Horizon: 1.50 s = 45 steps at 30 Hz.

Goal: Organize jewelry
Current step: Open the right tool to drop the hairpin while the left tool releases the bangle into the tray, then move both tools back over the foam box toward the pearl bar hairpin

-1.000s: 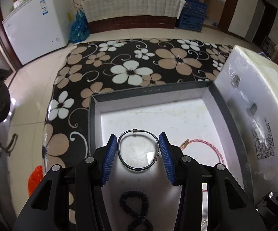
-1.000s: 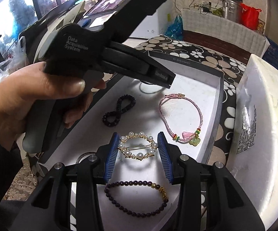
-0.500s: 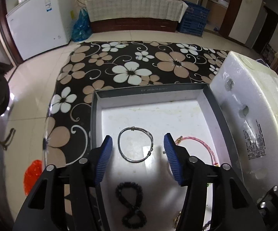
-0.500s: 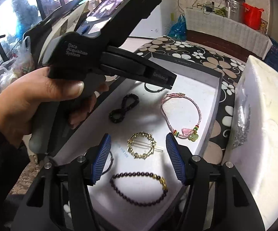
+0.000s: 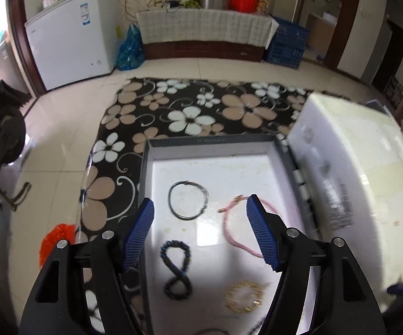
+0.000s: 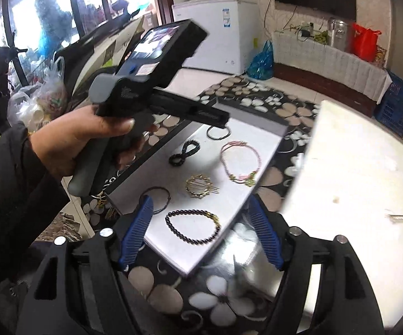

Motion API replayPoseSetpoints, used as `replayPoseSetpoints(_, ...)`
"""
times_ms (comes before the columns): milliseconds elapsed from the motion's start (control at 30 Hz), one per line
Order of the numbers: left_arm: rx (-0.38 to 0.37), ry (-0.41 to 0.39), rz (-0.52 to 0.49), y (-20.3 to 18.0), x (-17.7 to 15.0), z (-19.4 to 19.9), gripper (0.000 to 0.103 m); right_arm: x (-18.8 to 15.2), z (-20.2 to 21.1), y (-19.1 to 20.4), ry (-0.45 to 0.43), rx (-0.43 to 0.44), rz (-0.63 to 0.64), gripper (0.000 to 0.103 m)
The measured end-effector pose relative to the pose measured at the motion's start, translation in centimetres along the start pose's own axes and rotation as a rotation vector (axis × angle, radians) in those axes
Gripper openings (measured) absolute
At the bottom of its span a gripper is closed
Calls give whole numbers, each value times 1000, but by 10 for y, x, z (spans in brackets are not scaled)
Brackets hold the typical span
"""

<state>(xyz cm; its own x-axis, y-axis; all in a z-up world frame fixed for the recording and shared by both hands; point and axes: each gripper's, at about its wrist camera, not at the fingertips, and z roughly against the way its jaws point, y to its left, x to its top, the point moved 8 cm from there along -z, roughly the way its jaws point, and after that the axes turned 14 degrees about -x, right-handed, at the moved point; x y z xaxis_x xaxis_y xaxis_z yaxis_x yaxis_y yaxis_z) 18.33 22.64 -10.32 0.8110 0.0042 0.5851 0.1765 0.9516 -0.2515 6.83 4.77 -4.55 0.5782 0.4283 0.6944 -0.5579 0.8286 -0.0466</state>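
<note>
A shallow grey tray with a white floor holds the jewelry. In it lie a thin dark wire bangle, a pink cord bracelet, a dark figure-eight beaded band and a gold round brooch. The right wrist view also shows a dark purple bead bracelet and a thin dark loop. My left gripper is open and empty, held above the tray. My right gripper is open and empty, above the tray's near edge.
A white foam box stands against the tray's right side. The tray rests on a black flower-patterned table cover. A white chest freezer and a cloth-covered bench stand far behind. The left hand holding its gripper hangs over the tray's left edge.
Both grippers have opened wider and pulled up and back from the tray. The wire bangle and the gold brooch now lie free on the tray floor, outside the fingers.
</note>
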Motion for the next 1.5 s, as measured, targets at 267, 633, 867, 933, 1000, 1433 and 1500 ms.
replayPoseSetpoints(267, -31, -65, -123, -78, 6, 31, 72, 2, 35, -47, -84, -93, -17, 81)
replayPoseSetpoints(633, -131, -90, -225, -162, -1, 40, 72, -13, 63, -154, -90, -275, -139, 81)
replayPoseSetpoints(867, -197, -82, -285, -214, -3, 27, 72, -24, 71, -232, -77, -389, -232, 81)
replayPoseSetpoints(933, -204, -68, -337, -235, -6, 19, 72, -33, 74, -245, -65, -397, -257, 81)
replayPoseSetpoints(1000, -218, -55, -371, -250, -7, 12, 72, -39, 70, -262, -44, -407, -279, 82)
replayPoseSetpoints(1433, -286, 37, -454, -309, -20, -36, 72, -65, 33, -315, 34, -359, -305, 89)
replayPoseSetpoints(1500, -294, 41, -448, -311, -19, -40, 72, -64, 25, -317, 37, -344, -306, 90)
